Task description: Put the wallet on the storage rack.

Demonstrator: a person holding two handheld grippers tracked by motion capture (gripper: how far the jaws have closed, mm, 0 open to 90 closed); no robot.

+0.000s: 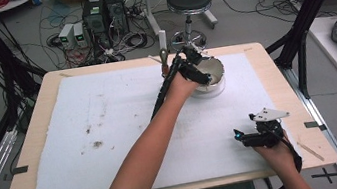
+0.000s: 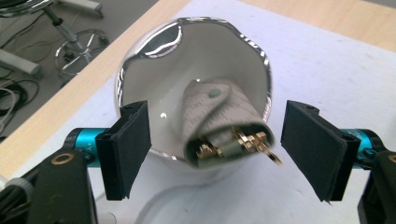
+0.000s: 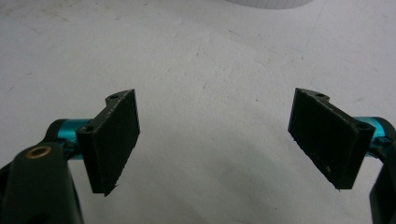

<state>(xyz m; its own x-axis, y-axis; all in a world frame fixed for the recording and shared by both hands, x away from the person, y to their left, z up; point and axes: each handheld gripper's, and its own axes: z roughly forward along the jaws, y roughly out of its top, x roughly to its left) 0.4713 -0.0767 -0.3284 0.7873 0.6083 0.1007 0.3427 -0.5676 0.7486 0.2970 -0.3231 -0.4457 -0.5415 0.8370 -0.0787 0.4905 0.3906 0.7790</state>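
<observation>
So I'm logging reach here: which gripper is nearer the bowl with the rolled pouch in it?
Left. The left gripper is at the bowl, jaws open on either side of the pouch. The right gripper rests well away, near the table's front right edge.

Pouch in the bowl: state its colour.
Beige-grey fabric pouch, gold metal pieces at its open end; clearest in the left gripper view.

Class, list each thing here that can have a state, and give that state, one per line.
Left gripper: open, jaws either side of the pouch.
Right gripper: open, holding nothing, above the white mat.
Bowl: tipped toward the camera.
Grey pouch: in the bowl, mouth open, gold pieces showing.
</observation>
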